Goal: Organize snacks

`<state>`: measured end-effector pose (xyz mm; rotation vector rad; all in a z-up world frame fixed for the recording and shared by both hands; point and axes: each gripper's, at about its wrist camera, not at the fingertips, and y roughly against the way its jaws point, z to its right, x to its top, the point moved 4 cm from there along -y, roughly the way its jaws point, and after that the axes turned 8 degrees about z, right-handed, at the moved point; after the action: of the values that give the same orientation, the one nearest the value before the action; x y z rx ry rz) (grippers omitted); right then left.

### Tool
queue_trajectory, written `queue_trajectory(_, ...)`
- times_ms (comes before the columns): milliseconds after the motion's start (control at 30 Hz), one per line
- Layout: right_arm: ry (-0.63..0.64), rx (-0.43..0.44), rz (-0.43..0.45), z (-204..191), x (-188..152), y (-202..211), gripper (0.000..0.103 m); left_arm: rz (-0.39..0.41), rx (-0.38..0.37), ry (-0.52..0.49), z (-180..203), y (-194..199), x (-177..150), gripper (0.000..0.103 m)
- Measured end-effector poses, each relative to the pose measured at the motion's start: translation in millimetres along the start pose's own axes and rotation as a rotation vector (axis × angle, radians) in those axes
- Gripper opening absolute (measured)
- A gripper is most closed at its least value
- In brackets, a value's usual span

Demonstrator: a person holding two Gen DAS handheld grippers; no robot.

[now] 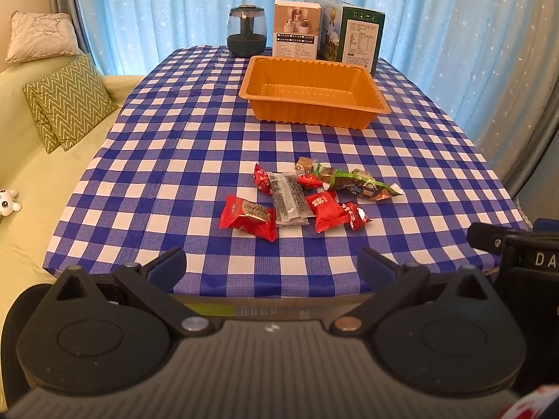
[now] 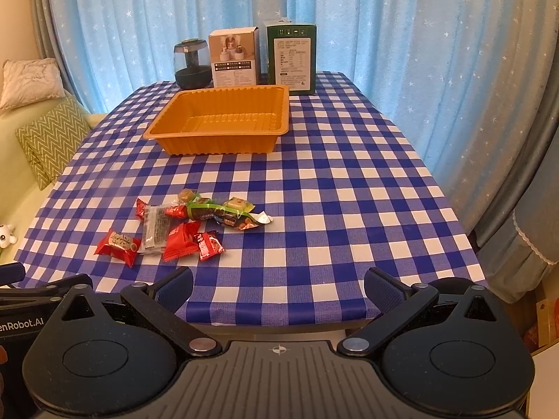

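Note:
A pile of wrapped snacks (image 1: pixel 307 195) (image 2: pixel 181 227) lies on the blue checked tablecloth: red packets, a clear packet of dark seeds (image 1: pixel 290 197) and green-wrapped pieces (image 1: pixel 356 183). An orange plastic tray (image 1: pixel 314 94) (image 2: pixel 223 122) stands further back with nothing in it. My left gripper (image 1: pixel 272 262) hangs open over the table's near edge, just short of the pile. My right gripper (image 2: pixel 277 281) is open too, at the near edge, to the right of the snacks. Nothing is between either pair of fingers.
A dark glass jar (image 1: pixel 246 31), a white box (image 1: pixel 297 29) and a green box (image 1: pixel 356 36) stand at the table's far edge behind the tray. A sofa with cushions (image 1: pixel 66 101) is left of the table. Blue curtains hang behind.

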<state>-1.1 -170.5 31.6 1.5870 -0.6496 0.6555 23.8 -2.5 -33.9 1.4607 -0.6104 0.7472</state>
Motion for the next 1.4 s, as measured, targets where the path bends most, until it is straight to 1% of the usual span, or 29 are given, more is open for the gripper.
queue_trajectory(1400,-0.005,-0.002,0.004,3.2,0.2,-0.7,0.103,0.001,-0.003,-0.001,2.1,-0.3,-1.5,0.103)
